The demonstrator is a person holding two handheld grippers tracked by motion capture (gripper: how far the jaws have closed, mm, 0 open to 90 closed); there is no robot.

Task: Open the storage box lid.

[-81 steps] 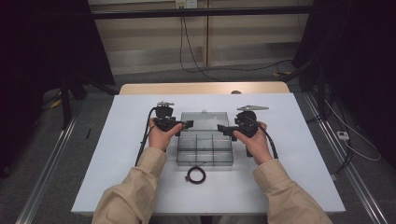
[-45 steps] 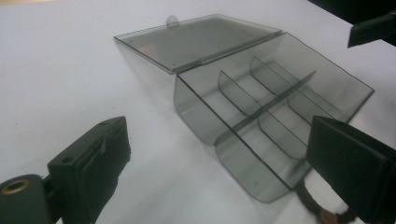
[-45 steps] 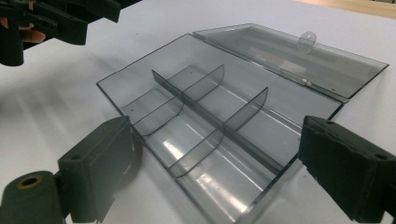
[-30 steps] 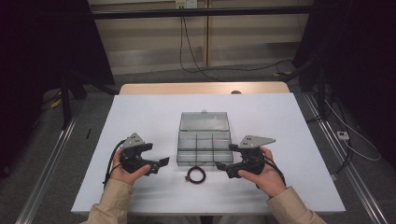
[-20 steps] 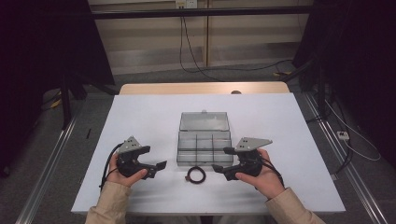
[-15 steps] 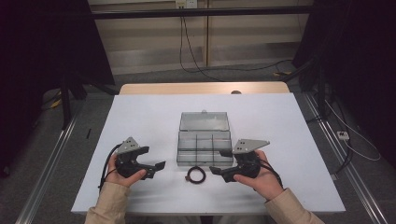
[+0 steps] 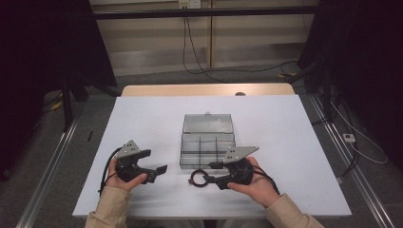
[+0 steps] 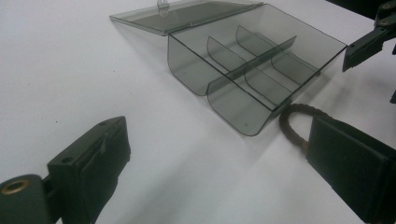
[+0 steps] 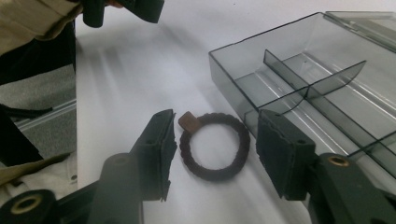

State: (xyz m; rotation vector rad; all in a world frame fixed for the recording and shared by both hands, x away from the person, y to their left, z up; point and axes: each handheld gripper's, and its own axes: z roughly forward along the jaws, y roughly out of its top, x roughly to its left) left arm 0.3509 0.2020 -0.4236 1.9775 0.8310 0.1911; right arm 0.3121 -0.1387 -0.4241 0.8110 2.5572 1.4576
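A dark braided hair tie [image 9: 212, 173] with a small brown tag lies flat on the white table [image 7: 152, 118], just in front of a smoky clear compartment box [image 9: 233, 79]. My right gripper [image 9: 219, 144] straddles the hair tie with a pad on each side. Its jaws have just been closing, with the tie between them, and narrow gaps remain. In the high view the right gripper [image 7: 209, 173] sits at the hair tie [image 7: 196, 179], near the box [image 7: 206, 142]. My left gripper [image 7: 154, 161] stands open and empty left of them. The left gripper [image 8: 219, 163] faces the box [image 8: 224, 98] and the hair tie [image 8: 292, 121].
The box's lid [image 7: 207, 122] lies open flat on its far side, and dividers split the tray into several compartments. A wooden strip [image 7: 204, 90] edges the table's back. Cables run across the floor behind, and metal rails flank the table.
Both grippers came back from the box to the table's near side. The right gripper then slid left up to the hair tie and its jaws narrowed around it. The left gripper stayed nearly still.
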